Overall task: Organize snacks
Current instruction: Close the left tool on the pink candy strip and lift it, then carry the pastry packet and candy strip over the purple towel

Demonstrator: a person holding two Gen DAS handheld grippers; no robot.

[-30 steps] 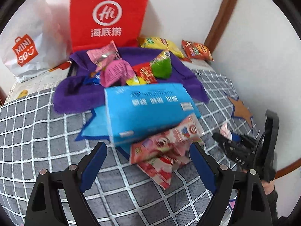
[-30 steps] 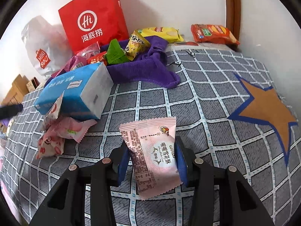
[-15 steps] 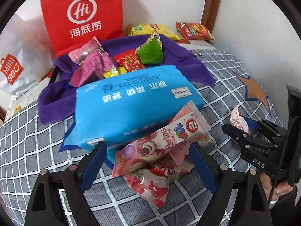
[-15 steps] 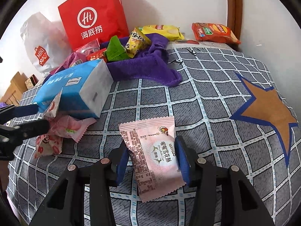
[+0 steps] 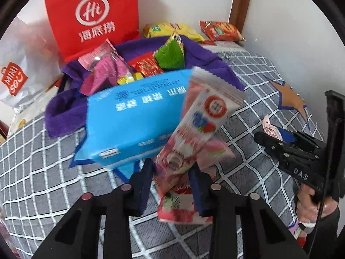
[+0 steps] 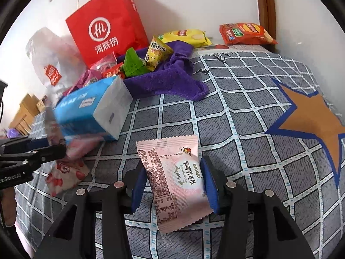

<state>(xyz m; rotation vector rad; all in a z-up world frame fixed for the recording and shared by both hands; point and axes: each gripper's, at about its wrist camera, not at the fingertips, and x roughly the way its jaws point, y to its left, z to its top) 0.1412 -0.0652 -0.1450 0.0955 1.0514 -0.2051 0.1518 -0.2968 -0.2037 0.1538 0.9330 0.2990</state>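
in the left wrist view, a white plastic shopping bag with an orange logo (image 5: 15,82) is seen at the far left against the wall, and a red paper bag with white lettering (image 5: 94,15) is stood beside it. in front of the red bag, a crumpled purple cloth (image 5: 64,110) is spread on the grey checked bed cover (image 5: 32,172), and several small snack packets are piled on it, among them a green triangular packet (image 5: 170,56). a blue rectangular tissue pack (image 5: 131,116) is laid just before the cloth. the left hand-held gripper (image 5: 172,183) is pinched on a long pink-and-white strawberry snack packet (image 5: 194,133), which is raised tilted in front of the tissue pack; more pink packets (image 5: 213,151) are left on the cover beneath it. a yellow chip bag (image 5: 170,31) and a red chip bag (image 5: 222,31) are laid by the far wall.

in the right wrist view, the right hand-held gripper (image 6: 174,185) is closed on a pale pink square snack packet with dark print (image 6: 174,179), held just above the bed cover. an orange star with a blue border (image 6: 312,118) is printed on the cover at the right.
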